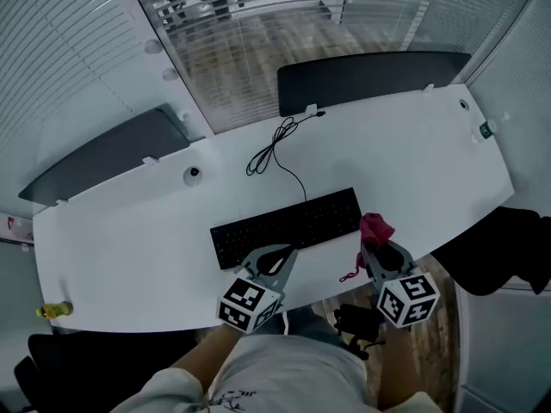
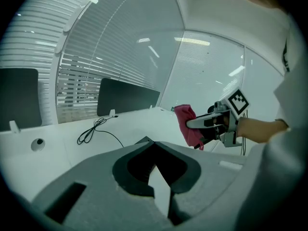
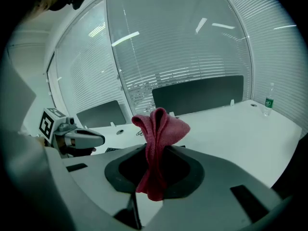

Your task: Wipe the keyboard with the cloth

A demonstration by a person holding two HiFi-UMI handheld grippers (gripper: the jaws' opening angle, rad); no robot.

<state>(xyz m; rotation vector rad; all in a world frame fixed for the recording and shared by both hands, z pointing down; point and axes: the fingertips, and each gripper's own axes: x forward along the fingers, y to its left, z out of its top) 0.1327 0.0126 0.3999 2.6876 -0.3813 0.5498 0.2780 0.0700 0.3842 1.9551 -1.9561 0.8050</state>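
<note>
The black keyboard (image 1: pixel 287 227) lies flat near the desk's front edge; in the right gripper view only a sliver of the keyboard (image 3: pixel 113 149) shows. My left gripper (image 1: pixel 288 252) hovers at its front edge, shut with nothing held, the tips of my left gripper (image 2: pixel 147 138) meeting in a point. My right gripper (image 1: pixel 372 246) sits just off the keyboard's right end, shut on a pink cloth (image 1: pixel 375 228). The cloth (image 3: pixel 159 129) bunches up above the jaws of my right gripper (image 3: pixel 155 150) and hangs below them. Each gripper sees the other: the right gripper (image 2: pixel 199 123) with the cloth (image 2: pixel 188 124), and the left gripper (image 3: pixel 84 138).
The keyboard's black cable (image 1: pixel 274 149) loops toward the back of the white desk (image 1: pixel 129 239). Dark partition panels (image 1: pixel 370 76) stand behind it. A round grommet (image 1: pixel 193 175) sits at mid-left, a yellow bottle (image 1: pixel 54 310) at the left corner, a bottle (image 3: pixel 268 102) far right, and a black chair (image 1: pixel 499 256).
</note>
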